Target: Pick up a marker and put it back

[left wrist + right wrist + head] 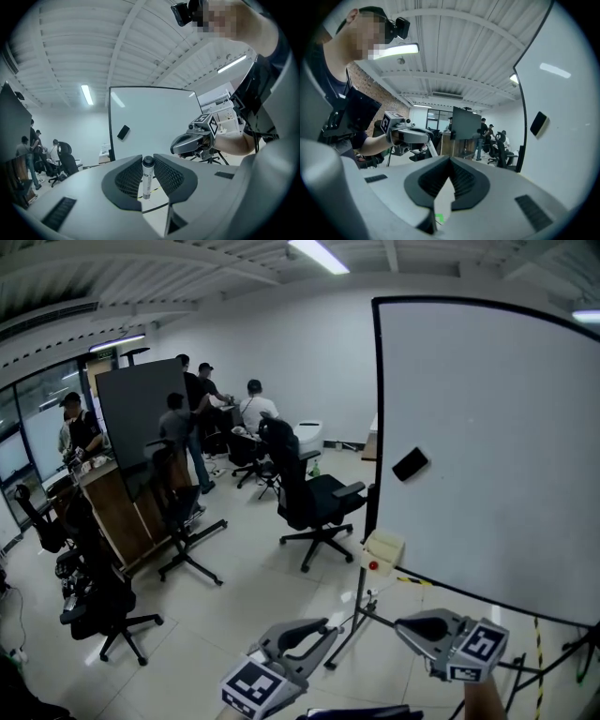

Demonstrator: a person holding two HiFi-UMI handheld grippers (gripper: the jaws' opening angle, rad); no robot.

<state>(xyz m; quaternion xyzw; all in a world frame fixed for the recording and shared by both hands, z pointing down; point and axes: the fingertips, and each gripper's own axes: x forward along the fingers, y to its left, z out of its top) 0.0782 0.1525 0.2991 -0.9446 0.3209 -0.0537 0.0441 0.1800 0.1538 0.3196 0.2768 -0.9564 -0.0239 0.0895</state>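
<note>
A white marker with a black cap (147, 178) stands upright between the ribbed pads of my left gripper (147, 174), which is shut on it. In the head view the left gripper (321, 627) is low in the middle and I cannot make out the marker there. My right gripper (406, 625) is beside it to the right, near the foot of the whiteboard (487, 446). In its own view the right gripper (450, 161) has its jaws together with nothing between them. Each gripper shows in the other's view: the right gripper (190, 142) and the left gripper (412, 136).
A black eraser (410, 463) sticks to the whiteboard. A small white box (382, 551) hangs on the board's stand. Office chairs (314, 498) and a dark panel on a rolling stand (141, 423) are to the left. Several people stand at the far back.
</note>
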